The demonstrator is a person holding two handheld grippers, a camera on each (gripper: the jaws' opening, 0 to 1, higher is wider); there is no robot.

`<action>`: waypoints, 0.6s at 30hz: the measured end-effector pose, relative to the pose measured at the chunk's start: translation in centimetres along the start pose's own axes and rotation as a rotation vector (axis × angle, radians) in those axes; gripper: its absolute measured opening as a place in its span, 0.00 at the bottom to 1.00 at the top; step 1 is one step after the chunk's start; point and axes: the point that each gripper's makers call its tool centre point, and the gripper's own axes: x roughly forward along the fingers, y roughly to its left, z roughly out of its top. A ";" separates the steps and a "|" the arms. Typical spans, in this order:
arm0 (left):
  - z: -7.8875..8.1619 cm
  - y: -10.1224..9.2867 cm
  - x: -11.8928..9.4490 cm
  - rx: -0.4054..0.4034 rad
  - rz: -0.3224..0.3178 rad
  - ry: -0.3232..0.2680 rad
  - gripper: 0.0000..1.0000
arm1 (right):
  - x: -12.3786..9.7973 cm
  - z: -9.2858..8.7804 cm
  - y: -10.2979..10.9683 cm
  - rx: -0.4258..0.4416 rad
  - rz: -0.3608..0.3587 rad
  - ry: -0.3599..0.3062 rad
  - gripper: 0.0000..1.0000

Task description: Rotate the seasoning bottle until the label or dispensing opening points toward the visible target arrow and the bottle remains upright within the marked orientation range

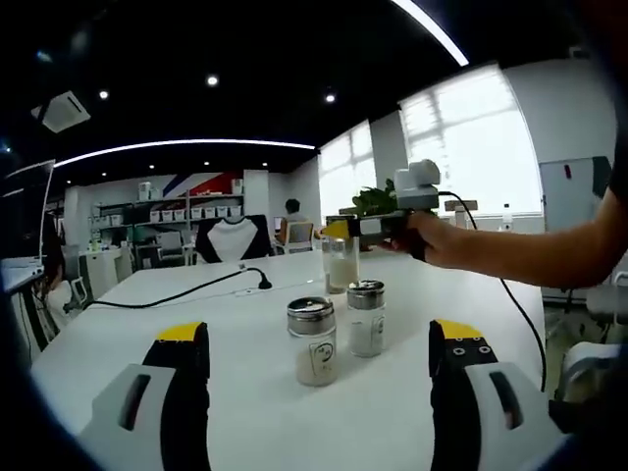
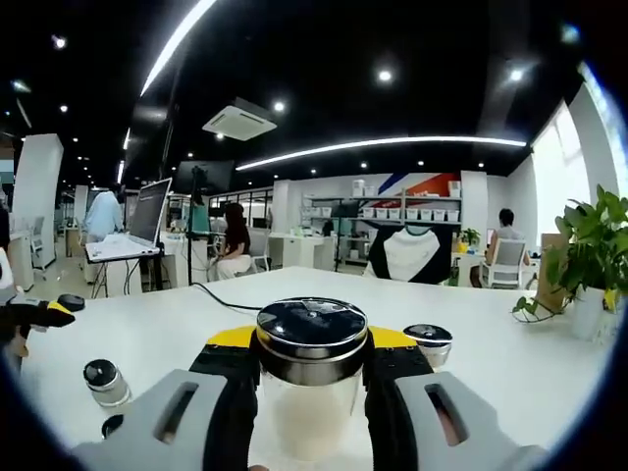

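Right gripper (image 2: 310, 392) holds glass bottle (image 2: 310, 392) at mid-body, probably slippery & fragile; left gripper (image 1: 321, 368) jaws wide, w/ nothing between.

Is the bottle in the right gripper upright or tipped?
Upright: the bottle stands straight between the right gripper's jaws, its metal cap level on top.

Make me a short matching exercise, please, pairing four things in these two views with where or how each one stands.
1. right gripper
2. left gripper
3. black cable
4. potted plant

A. lying across the white table
B. open, with two shakers ahead of it
C. standing at the table's far edge
D. shut on the seasoning bottle

Pairs: 1-D, 2-B, 3-A, 4-C
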 end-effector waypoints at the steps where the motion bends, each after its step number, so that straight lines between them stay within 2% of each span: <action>1: 0.0 -0.1 0.0 -0.010 -0.005 -0.003 0.98 | -0.3 0.0 0.1 0.001 -0.002 -0.002 0.39; 9: 0.5 -0.6 0.0 -0.078 -0.014 -0.041 0.98 | -3.1 -1.0 0.1 0.010 -0.027 0.027 0.39; 18: 1.2 -1.4 0.6 -0.074 -0.031 -0.075 0.94 | -6.0 -2.3 0.6 0.026 -0.051 0.028 0.39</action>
